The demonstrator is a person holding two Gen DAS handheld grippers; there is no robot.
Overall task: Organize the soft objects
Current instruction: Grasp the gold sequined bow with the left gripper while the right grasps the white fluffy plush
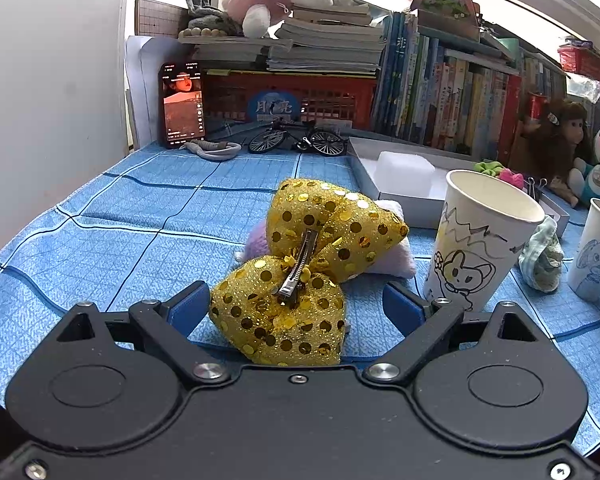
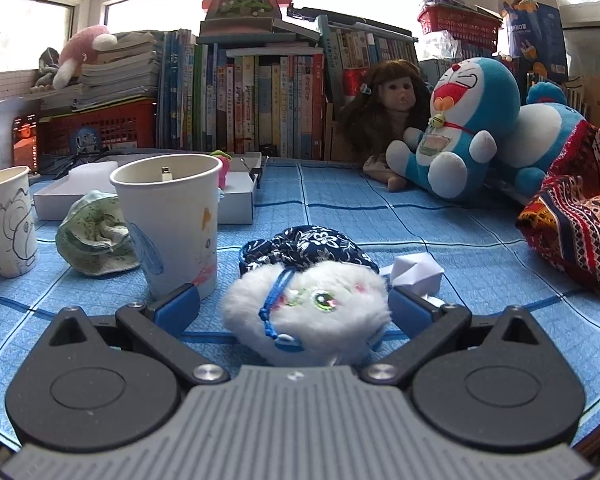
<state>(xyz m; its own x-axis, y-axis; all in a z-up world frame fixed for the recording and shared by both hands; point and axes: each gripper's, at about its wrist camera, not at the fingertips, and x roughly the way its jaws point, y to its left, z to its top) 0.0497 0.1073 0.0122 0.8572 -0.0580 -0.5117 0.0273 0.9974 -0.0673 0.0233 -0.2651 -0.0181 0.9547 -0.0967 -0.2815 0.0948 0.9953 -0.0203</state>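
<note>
A gold sequined bow (image 1: 300, 276) with a metal clip lies on the blue cloth, leaning on a pale lilac plush (image 1: 388, 256). My left gripper (image 1: 298, 308) is open, its blue fingers either side of the bow's near lobe, not pressing it. A white fluffy plush (image 2: 312, 312) with a green eye and blue cord lies against a navy floral pouch (image 2: 304, 248). My right gripper (image 2: 296, 308) is open, straddling the white plush; its right finger seems to touch the fur.
Paper cups with drawings (image 1: 480, 240) (image 2: 172, 224) (image 2: 8, 220) stand nearby, a crumpled green cloth (image 2: 96, 240) between them. A white box (image 1: 400, 176), a folded white paper (image 2: 416, 272), a patterned red cloth (image 2: 572, 224), a Doraemon plush (image 2: 460, 128), a doll (image 2: 388, 112) and books line the back.
</note>
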